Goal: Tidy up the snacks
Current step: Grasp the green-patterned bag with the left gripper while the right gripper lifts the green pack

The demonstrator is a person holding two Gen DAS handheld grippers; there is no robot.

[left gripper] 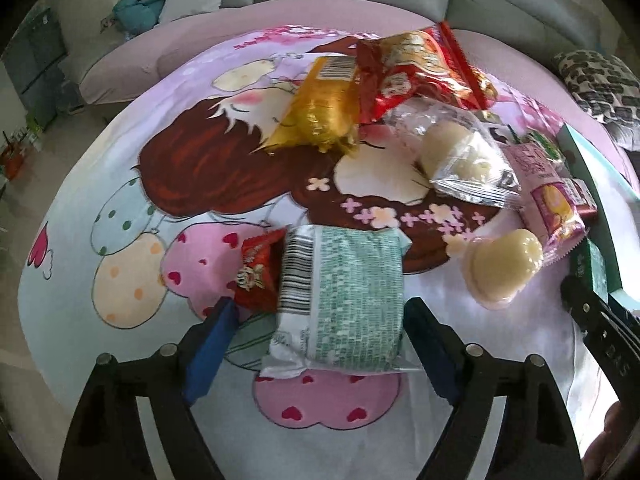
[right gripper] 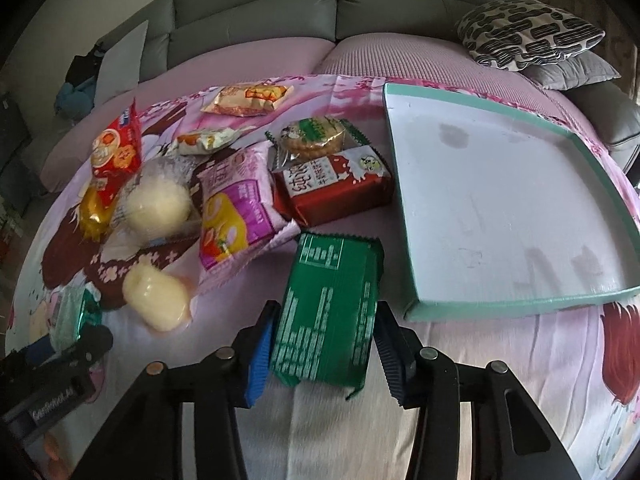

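Observation:
Snacks lie scattered on a cartoon-print cloth. My left gripper [left gripper: 320,320] is open, its fingers on either side of a pale green packet [left gripper: 340,296] with a barcode. My right gripper [right gripper: 324,340] is open around a dark green packet [right gripper: 332,308]. A teal-rimmed white tray [right gripper: 500,200] lies empty to the right of that packet. Other snacks in the right wrist view: a pink packet [right gripper: 236,208], a red-brown packet [right gripper: 332,184], round crackers [right gripper: 316,136], a clear-wrapped cake [right gripper: 156,200], a jelly cup [right gripper: 156,300].
A small red packet [left gripper: 256,272] lies beside my left finger. A gold packet [left gripper: 320,108] and a red bag [left gripper: 416,72] lie farther back. A grey sofa [right gripper: 336,4] and patterned cushion [right gripper: 528,32] stand behind.

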